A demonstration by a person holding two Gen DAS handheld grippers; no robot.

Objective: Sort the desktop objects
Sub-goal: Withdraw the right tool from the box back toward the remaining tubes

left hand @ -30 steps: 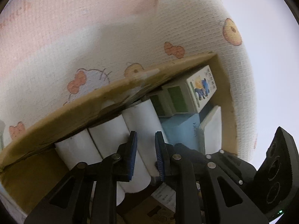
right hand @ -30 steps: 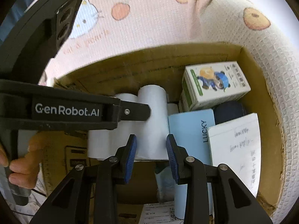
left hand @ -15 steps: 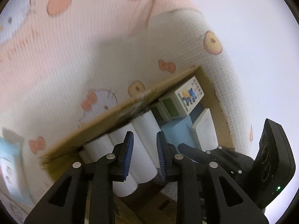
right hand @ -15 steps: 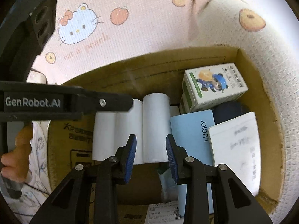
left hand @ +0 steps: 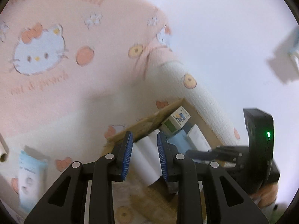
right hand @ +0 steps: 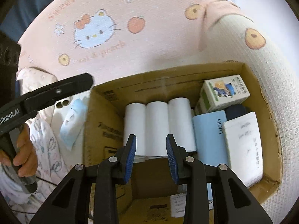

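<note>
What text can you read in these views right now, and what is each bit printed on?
"LUCKY": on the light blue book in the cardboard box.
"nRobot.AI": cut-off, on the left hand-held gripper.
"Sweet Dream", partly blurred: on the pink blanket.
Print on the cartoon carton, the white notebook, the box wall and the blue packet: too small or blurred to read.

A pink waffle-weave blanket printed with cartoon cats and peaches (right hand: 104, 43) covers the far scene. White patterned fabric (right hand: 46, 145) lies bunched at the near left.
</note>
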